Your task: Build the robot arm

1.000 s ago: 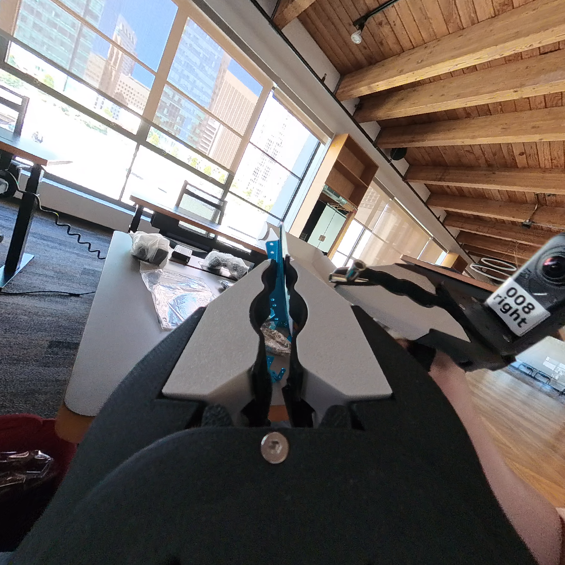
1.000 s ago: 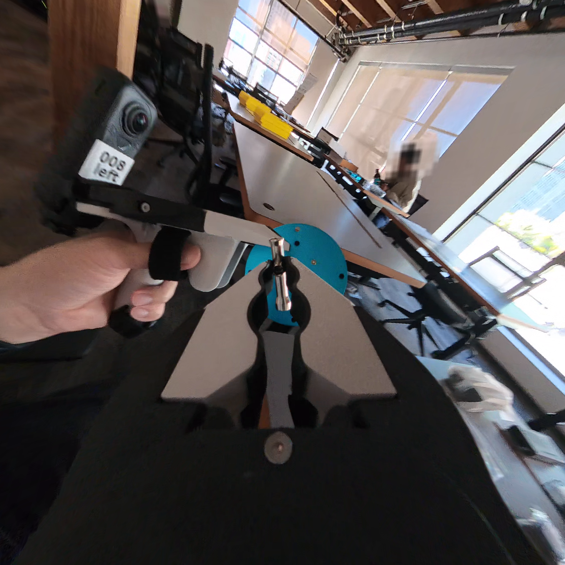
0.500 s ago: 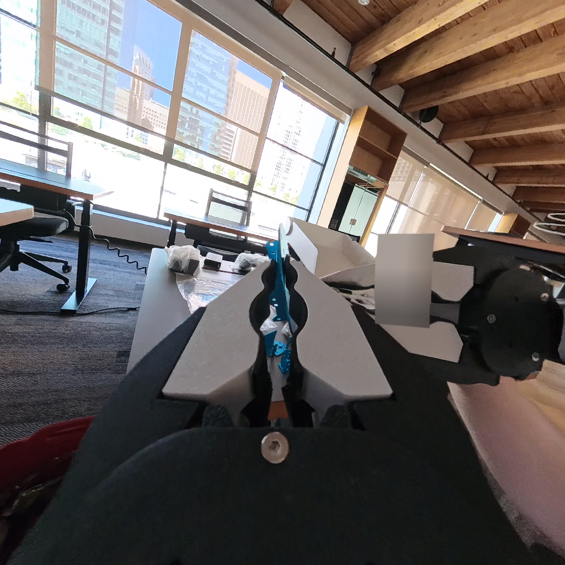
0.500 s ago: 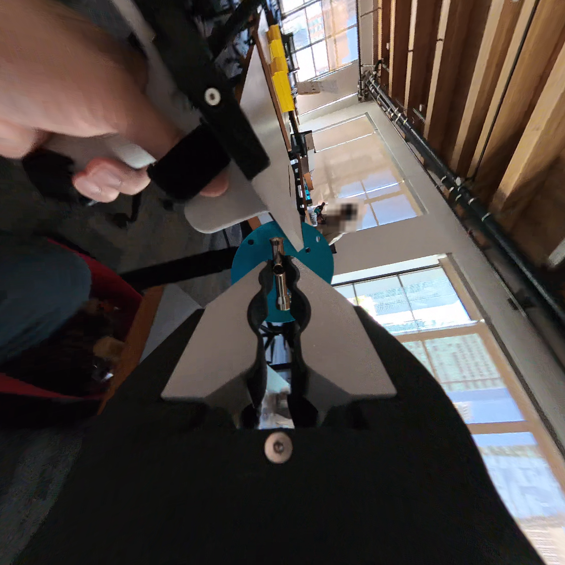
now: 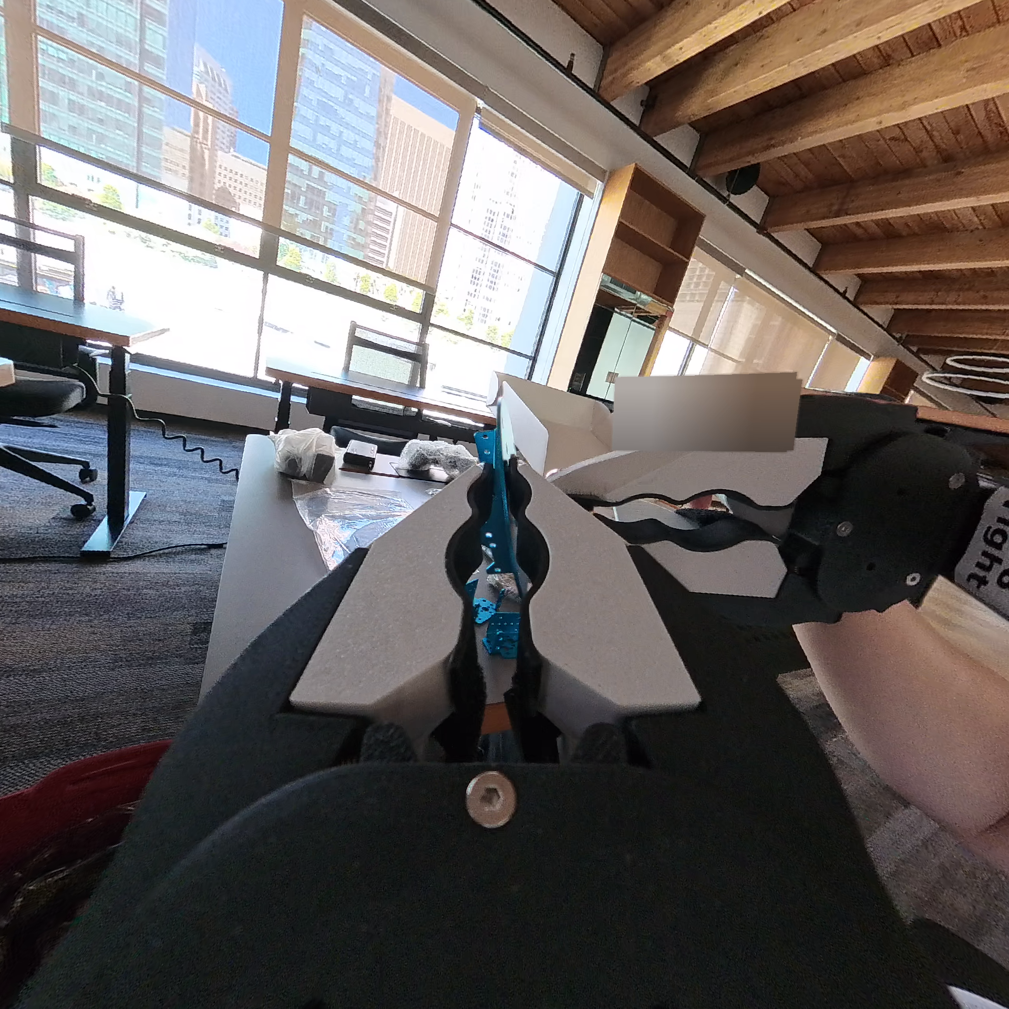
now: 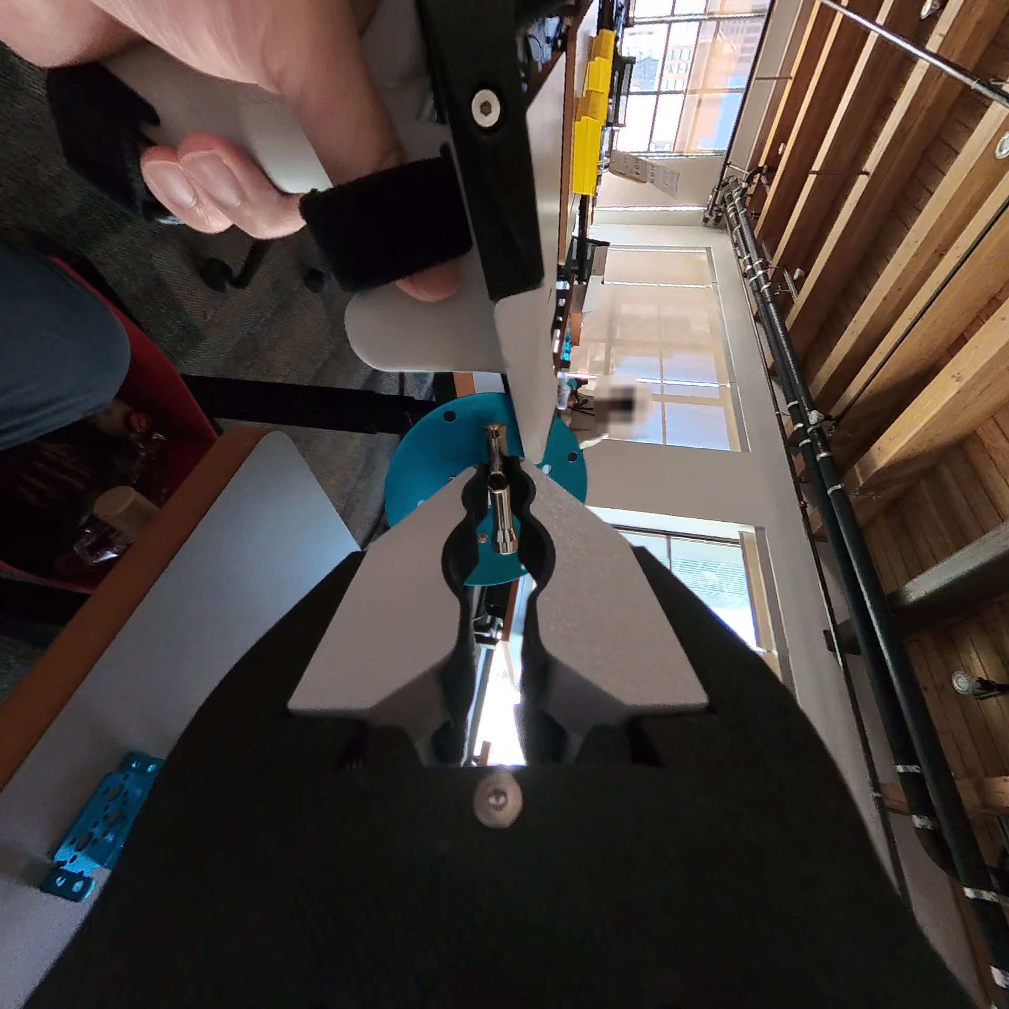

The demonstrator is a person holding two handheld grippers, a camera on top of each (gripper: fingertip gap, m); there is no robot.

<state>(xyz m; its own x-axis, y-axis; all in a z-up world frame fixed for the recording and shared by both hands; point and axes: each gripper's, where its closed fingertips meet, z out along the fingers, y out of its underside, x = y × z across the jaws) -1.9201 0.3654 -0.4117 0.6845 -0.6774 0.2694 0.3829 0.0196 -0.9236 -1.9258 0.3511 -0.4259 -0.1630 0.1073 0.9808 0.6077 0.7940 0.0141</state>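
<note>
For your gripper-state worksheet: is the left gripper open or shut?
Shut. The left gripper clamps the blue disc edge-on between its closed fingers.

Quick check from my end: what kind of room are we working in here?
Probably an open-plan office or workshop loft: rows of desks with a wheeled office chair, tall windows facing city towers, timber ceiling beams. The near table carries blue metal brackets and plastic bags.

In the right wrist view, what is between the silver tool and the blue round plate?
Nothing shows between them: the silver tool, held in the right gripper, points at the blue round plate directly behind it. Contact cannot be judged.
</note>
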